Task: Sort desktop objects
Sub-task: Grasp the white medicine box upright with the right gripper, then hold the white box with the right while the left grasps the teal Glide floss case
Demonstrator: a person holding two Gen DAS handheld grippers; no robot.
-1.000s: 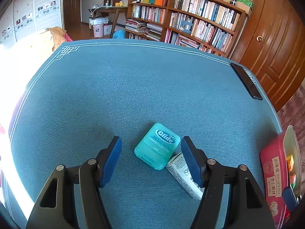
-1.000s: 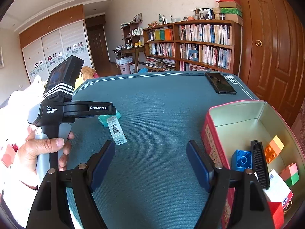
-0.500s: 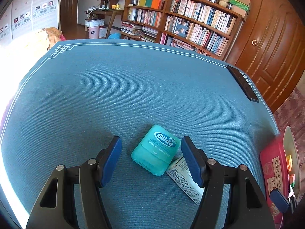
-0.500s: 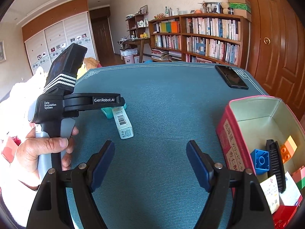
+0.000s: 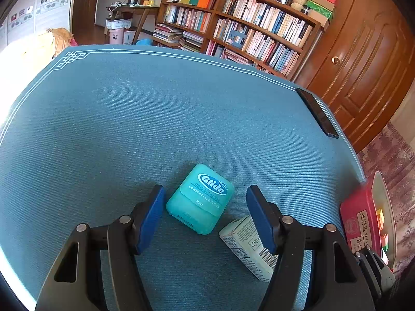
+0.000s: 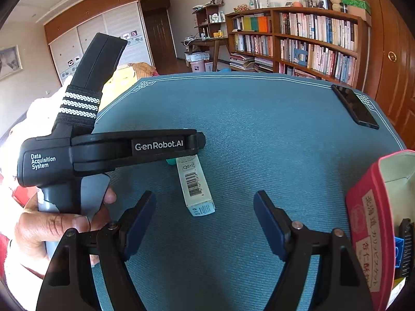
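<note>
Reaching for the teal floss case (image 5: pixel 200 199) with left gripper (image 5: pixel 205 213) spread around it (right gripper (image 6: pixel 205 223) spread, empty); next, closing squarely.

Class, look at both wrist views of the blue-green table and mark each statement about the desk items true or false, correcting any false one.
1. The floss case lies between the open left claw. True.
2. The right claw grips the white carton. False: it is open, holding nothing.
3. The phone lies in the red tin. False: it lies at the table's far edge.
4. The carton lies flat beside the floss case. True.
</note>
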